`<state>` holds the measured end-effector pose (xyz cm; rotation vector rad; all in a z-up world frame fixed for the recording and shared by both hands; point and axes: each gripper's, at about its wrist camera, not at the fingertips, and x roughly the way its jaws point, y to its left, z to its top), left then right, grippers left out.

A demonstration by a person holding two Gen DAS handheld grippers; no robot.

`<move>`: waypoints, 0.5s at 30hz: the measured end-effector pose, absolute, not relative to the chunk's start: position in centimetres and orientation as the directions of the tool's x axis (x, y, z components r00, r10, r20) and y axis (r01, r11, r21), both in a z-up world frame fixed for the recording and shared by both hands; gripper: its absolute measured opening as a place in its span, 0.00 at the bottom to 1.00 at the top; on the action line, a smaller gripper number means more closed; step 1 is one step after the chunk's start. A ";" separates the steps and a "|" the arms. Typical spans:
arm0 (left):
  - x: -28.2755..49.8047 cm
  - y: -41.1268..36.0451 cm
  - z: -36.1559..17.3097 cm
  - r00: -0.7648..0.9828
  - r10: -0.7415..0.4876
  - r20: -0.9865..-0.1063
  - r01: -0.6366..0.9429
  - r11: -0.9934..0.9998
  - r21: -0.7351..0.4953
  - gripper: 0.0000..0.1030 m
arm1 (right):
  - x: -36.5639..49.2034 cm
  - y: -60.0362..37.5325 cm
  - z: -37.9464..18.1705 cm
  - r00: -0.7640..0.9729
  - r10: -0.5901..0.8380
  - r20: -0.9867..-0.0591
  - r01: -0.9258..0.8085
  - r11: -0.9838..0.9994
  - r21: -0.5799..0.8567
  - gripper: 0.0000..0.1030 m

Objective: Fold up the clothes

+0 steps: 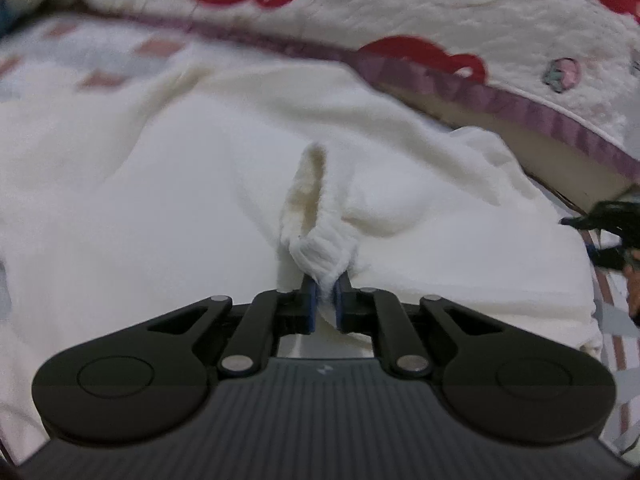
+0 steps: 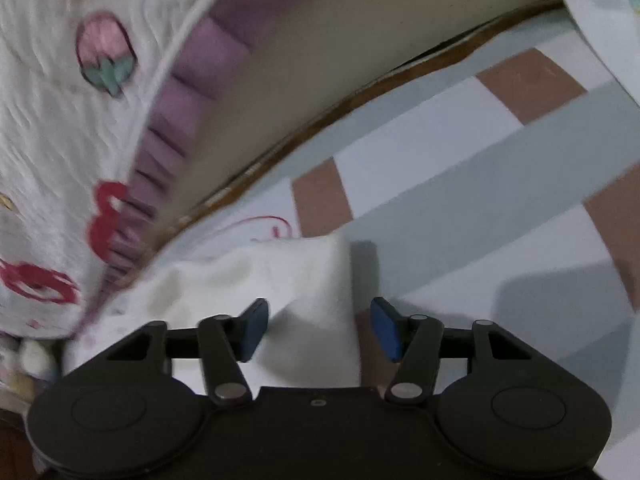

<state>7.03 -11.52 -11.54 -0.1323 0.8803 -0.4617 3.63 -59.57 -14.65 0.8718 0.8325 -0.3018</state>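
A white knitted garment (image 1: 180, 200) lies spread over the bed and fills most of the left wrist view. My left gripper (image 1: 325, 300) is shut on a bunched fold of it, which stands up in a ridge just beyond the blue pads. In the right wrist view, a folded corner of the same white cloth (image 2: 316, 272) lies flat on the sheet between the jaws of my right gripper (image 2: 320, 328). Those jaws stand apart. The right blue pad (image 2: 386, 328) is clear of the cloth; the left one sits at its edge.
A white quilt with red motifs and a purple ruffled border (image 1: 400, 8) hangs along the far side. Under the garment is a checked sheet (image 2: 460, 160) in grey, white and brown. A beige panel (image 2: 340, 40) rises behind it. Something dark and blurred (image 1: 612, 232) shows at the right edge.
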 end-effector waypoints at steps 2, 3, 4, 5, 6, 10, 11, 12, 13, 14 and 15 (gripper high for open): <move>6.5 -11.5 -10.2 0.576 -0.455 -0.679 0.368 0.886 -0.282 0.07 | 4.4 -59.1 -14.2 0.666 0.051 -0.744 0.517 0.688 0.509 0.12; 6.2 -11.4 -9.6 0.585 -0.462 -0.666 0.377 0.882 -0.281 0.07 | 4.3 -59.1 -13.7 0.683 0.022 -0.730 0.513 0.698 0.500 0.11; 6.2 -11.1 -9.4 0.585 -0.464 -0.665 0.374 0.882 -0.286 0.07 | 4.2 -59.1 -13.3 0.699 -0.006 -0.715 0.509 0.707 0.491 0.11; 6.1 -10.9 -9.2 0.586 -0.466 -0.663 0.371 0.882 -0.291 0.07 | 4.1 -59.1 -12.8 0.714 -0.035 -0.699 0.505 0.716 0.481 0.11; 6.1 -10.7 -9.3 0.584 -0.464 -0.666 0.367 0.883 -0.294 0.07 | 4.1 -59.1 -12.4 0.727 -0.059 -0.684 0.502 0.725 0.471 0.10; 7.1 -10.5 -11.8 0.535 -0.437 -0.723 0.325 0.896 -0.302 0.07 | 5.0 -58.7 -12.1 0.728 -0.063 -0.683 0.471 0.770 0.431 0.10; 7.3 -10.4 -12.1 0.525 -0.440 -0.729 0.316 0.896 -0.313 0.07 | 5.6 -58.5 -12.2 0.725 -0.062 -0.686 0.458 0.788 0.413 0.10; 7.5 -10.3 -12.4 0.517 -0.442 -0.733 0.308 0.895 -0.323 0.07 | 6.1 -58.2 -12.3 0.714 -0.066 -0.697 0.449 0.808 0.382 0.10; 7.6 -10.2 -12.6 0.516 -0.444 -0.733 0.303 0.895 -0.329 0.07 | 6.6 -58.0 -12.3 0.702 -0.071 -0.708 0.439 0.827 0.352 0.11; 7.6 -10.2 -12.7 0.514 -0.446 -0.733 0.298 0.894 -0.334 0.07 | 7.0 -57.6 -12.4 0.694 -0.079 -0.716 0.427 0.845 0.321 0.11; 7.7 -10.1 -12.8 0.512 -0.446 -0.734 0.294 0.894 -0.338 0.07 | 7.3 -57.3 -12.3 0.686 -0.088 -0.723 0.416 0.861 0.291 0.13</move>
